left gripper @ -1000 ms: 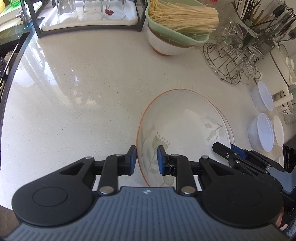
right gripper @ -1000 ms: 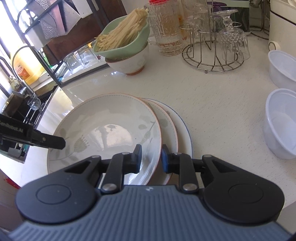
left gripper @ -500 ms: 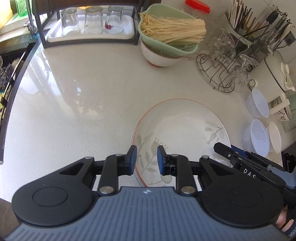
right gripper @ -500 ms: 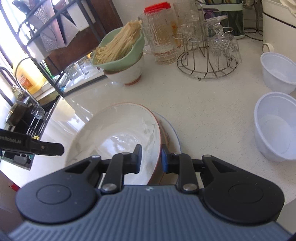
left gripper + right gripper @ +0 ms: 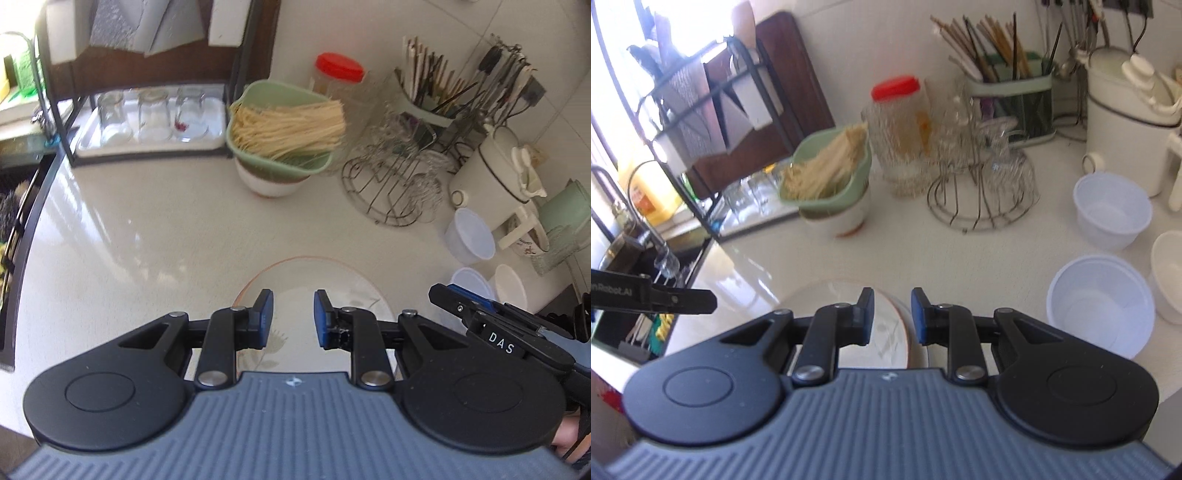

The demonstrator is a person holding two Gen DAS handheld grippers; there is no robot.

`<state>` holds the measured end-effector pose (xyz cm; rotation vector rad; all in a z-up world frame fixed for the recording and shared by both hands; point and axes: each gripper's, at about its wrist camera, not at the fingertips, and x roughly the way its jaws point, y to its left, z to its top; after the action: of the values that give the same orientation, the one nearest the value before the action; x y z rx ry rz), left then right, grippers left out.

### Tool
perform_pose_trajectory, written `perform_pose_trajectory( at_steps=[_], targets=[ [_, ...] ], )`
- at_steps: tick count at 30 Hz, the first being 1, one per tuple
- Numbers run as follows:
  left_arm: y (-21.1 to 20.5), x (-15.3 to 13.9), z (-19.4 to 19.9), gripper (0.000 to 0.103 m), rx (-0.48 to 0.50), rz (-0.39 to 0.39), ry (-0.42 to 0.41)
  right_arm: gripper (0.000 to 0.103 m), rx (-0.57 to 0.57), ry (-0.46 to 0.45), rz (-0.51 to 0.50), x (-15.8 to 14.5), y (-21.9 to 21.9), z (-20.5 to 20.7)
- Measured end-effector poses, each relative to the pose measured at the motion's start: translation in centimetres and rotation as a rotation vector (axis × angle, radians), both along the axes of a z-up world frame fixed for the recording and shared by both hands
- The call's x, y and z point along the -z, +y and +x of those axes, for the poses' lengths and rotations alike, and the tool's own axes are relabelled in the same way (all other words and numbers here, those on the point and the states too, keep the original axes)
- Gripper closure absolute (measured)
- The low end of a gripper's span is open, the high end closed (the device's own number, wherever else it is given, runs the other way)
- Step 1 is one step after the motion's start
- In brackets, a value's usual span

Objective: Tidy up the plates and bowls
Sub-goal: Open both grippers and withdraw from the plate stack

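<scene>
A white plate with an orange rim and a leaf print (image 5: 314, 280) lies on top of a stack of plates on the pale counter. My left gripper (image 5: 293, 314) hangs above its near left part, jaws a narrow gap apart with nothing between the pads. In the right wrist view the same plate (image 5: 831, 295) sits low, its right rim running under the gap of my right gripper (image 5: 893, 314), which is also narrowly open and clear of it. A lower plate's rim (image 5: 921, 354) peeks out beside it. Each gripper shows in the other's view: the right gripper (image 5: 439, 291) and the left gripper (image 5: 709, 297).
A green colander of noodles (image 5: 288, 125) sits on a white bowl at the back. A wire glass rack (image 5: 391, 184) stands to its right. White plastic bowls (image 5: 1100, 310) (image 5: 1112, 210) and a white jug (image 5: 491, 173) crowd the right. The sink (image 5: 14, 221) is on the left.
Both grippers have risen and tipped upward. The plate now looks smaller and lower in both views, and more of the back wall shows. The jaw gaps are unchanged.
</scene>
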<state>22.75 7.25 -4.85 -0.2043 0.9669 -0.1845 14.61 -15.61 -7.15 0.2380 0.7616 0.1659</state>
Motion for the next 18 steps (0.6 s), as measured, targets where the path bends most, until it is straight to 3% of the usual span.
perform_pose_trajectory(
  at_steps=[9,18],
  targets=[
    [0.2,-2.8,-0.4,0.077,0.065,-0.046,-0.072,0.078,0.053,-0.048,-0.004,-3.9,0.7,-1.8],
    [2.0,-3.6,-1.0,0.077,0.102,-0.080,-0.117,0.078,0.091,-0.071,-0.029,-5.9,3.0,-3.5]
  ],
)
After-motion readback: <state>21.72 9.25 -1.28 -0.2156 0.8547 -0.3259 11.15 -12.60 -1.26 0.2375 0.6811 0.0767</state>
